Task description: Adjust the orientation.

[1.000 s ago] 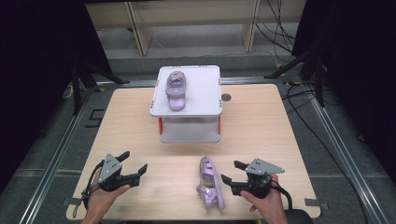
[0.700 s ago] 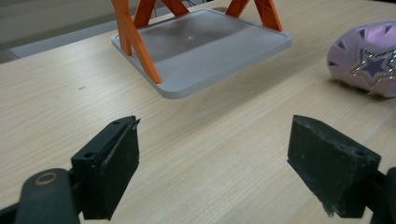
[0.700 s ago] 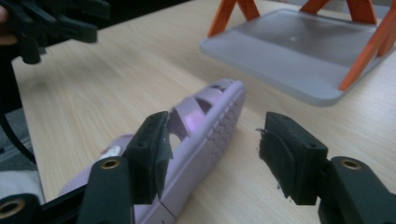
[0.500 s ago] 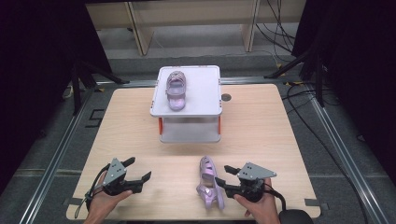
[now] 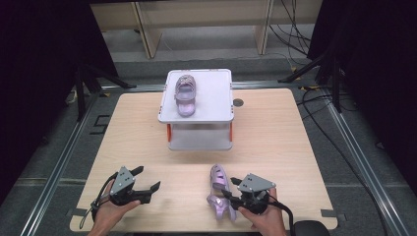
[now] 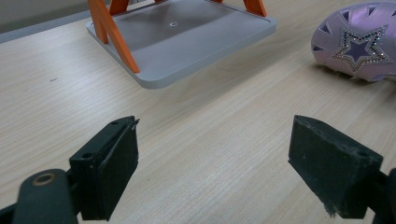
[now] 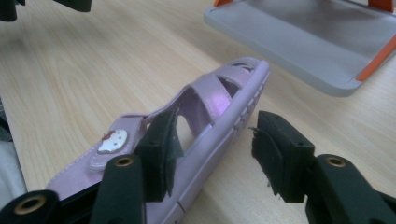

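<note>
With one sandal (image 5: 185,93) already on rack (image 5: 221,109): second sandal (image 5: 219,192) on table, straddled by right gripper (image 5: 231,189), jaws apart, ungripped; left gripper (image 5: 145,181) wide, empty.

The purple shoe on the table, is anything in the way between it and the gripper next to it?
No. The right gripper already has its open jaws around the side of the purple sandal, one inside the straps and one outside, with nothing between them.
</note>
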`<act>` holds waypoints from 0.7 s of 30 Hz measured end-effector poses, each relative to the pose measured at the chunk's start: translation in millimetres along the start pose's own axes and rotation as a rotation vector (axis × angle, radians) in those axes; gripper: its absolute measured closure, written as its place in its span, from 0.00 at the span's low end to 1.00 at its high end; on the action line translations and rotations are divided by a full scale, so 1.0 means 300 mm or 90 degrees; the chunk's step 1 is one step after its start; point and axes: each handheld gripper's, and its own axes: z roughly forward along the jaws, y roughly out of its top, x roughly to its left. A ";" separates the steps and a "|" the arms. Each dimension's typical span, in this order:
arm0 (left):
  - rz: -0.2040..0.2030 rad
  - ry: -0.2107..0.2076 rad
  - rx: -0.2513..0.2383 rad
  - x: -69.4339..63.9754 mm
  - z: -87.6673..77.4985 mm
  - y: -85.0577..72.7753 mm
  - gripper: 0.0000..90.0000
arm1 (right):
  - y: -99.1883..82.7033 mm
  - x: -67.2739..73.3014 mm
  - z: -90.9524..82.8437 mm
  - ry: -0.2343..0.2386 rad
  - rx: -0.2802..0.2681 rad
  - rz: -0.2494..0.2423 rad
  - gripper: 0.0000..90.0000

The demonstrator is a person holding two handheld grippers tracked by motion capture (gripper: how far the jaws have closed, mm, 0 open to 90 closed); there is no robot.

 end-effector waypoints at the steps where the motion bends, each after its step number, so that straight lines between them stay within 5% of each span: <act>1: -0.005 -0.001 -0.002 -0.002 0.001 -0.001 0.17 | -0.001 0.000 0.002 0.005 0.003 0.007 0.58; 5: 0.006 0.000 -0.001 0.005 0.005 -0.002 0.17 | -0.003 -0.013 0.011 0.009 0.008 -0.010 0.63; 11: 0.002 0.001 -0.010 0.010 0.001 0.002 0.17 | -0.006 -0.024 0.003 0.008 0.019 0.016 0.64; 17: 0.002 0.004 -0.004 0.012 -0.006 0.001 0.17 | -0.029 -0.067 -0.005 0.018 0.036 0.074 0.64; 21: -0.002 0.005 -0.012 0.014 -0.003 0.000 0.17 | -0.034 -0.084 -0.001 0.029 0.041 0.064 0.63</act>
